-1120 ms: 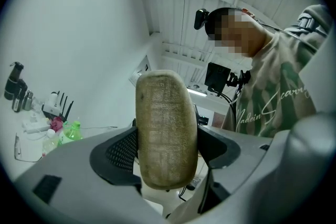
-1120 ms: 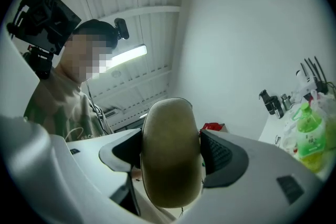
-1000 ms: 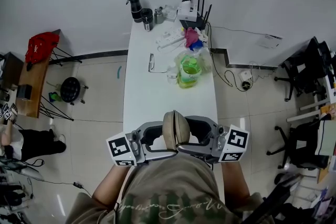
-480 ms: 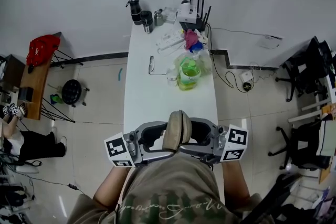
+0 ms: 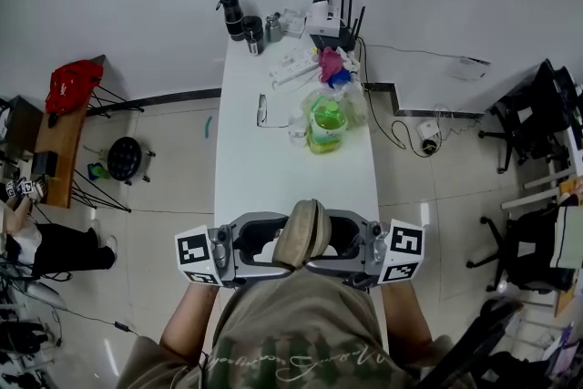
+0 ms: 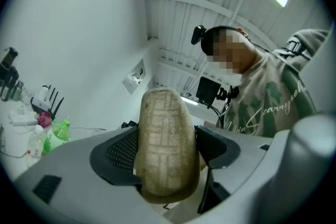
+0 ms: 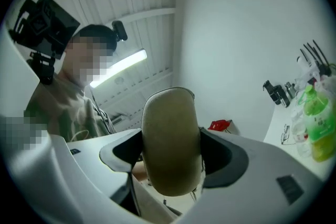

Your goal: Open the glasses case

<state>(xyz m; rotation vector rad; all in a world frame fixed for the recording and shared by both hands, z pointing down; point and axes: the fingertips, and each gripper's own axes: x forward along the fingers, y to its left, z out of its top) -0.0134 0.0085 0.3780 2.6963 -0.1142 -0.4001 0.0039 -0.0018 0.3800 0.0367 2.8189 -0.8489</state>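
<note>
A tan oval glasses case [image 5: 301, 232] is held in the air over the near end of the white table [image 5: 264, 173], close to the person's chest. It looks closed and leans slightly to the right. My left gripper [image 5: 276, 252] grips it from the left, and my right gripper [image 5: 321, 250] grips it from the right. In the left gripper view the woven-textured case [image 6: 165, 147] fills the gap between the dark pads of that gripper [image 6: 167, 165]. In the right gripper view the case's smooth side [image 7: 172, 139] sits clamped in the right gripper [image 7: 170, 160].
Farther along the table lie a pair of glasses [image 5: 262, 111], a green bottle [image 5: 326, 125], a pink item [image 5: 332, 66], a router [image 5: 332, 21] and two black flasks [image 5: 241, 18]. A red bag [image 5: 71, 79] rests on a side table at left. Office chairs stand at right.
Both grippers and the case have drawn slightly nearer to the person. The case now leans more to the right, and the left marker cube has shifted left.
</note>
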